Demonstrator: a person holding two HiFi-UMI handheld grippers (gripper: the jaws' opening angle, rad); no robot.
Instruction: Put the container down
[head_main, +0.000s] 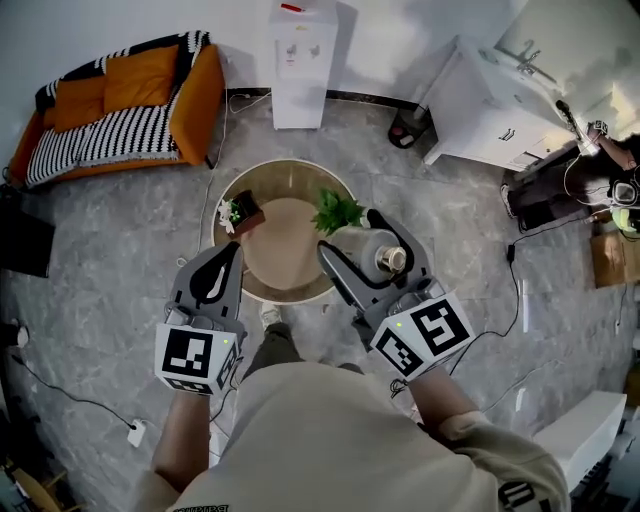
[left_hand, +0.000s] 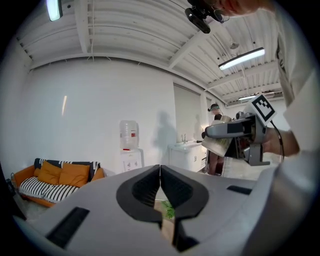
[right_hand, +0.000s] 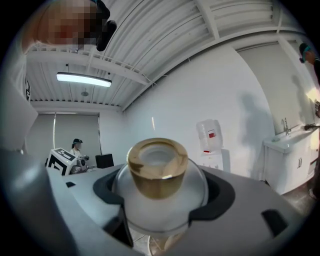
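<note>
The room is bright and evenly lit by long ceiling lamps (right_hand: 83, 79). Soft grey shadows lie on the white wall (right_hand: 210, 95). All views bend strongly at the edges, and both gripper views have black corners. The container (right_hand: 157, 175), very near the lens, looks slightly blurred.

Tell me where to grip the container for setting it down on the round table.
Take the container by its rounded frosted body just below the gold cap, from the side, as the right claw does now. The body bulges wider than the cap, so the curved jaws cup it.
</note>
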